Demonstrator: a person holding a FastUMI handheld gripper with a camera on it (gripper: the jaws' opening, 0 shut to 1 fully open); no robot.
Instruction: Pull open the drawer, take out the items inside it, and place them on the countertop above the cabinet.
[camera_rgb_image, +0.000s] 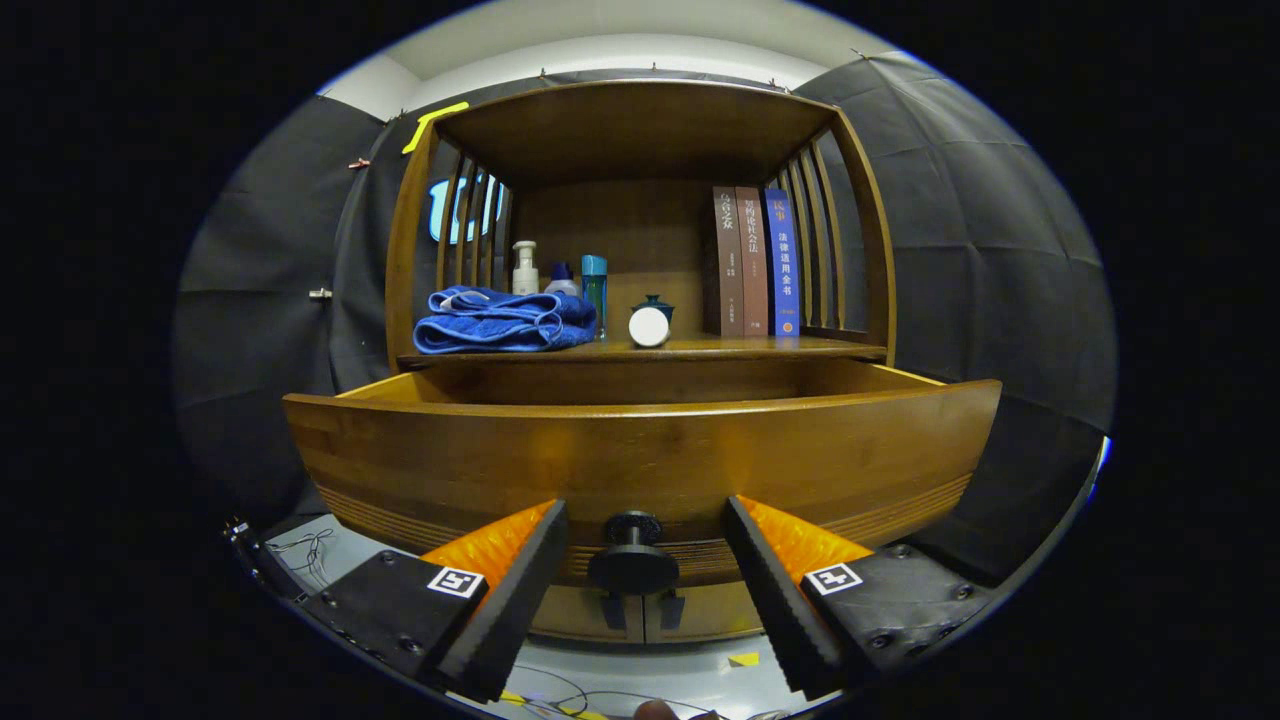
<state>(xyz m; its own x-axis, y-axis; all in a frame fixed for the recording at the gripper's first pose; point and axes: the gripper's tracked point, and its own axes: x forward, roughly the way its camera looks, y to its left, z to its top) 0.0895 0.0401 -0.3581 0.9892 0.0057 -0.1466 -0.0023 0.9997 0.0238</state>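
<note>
We see the drawer (640, 455) pulled out twd us from the wooden cabinet (640, 130), its curved front filling the middle; its inside is hidden behind the front panel, so contents can't be told. The black round knob (633, 560) sits low on the drawer front, right btwn our fingers (505, 600) w/ clear gaps each side. The gripper (645, 540) is spread wide, holding nothing, tips just short of the drawer front. Above the drawer, the countertop (700, 349) carries a folded blue towel (503, 320) at left, then a white pump bottle (525, 268), a teal bottle (594, 285), a white round lid (649, 326) and three upright books (755, 260) at right.
</note>
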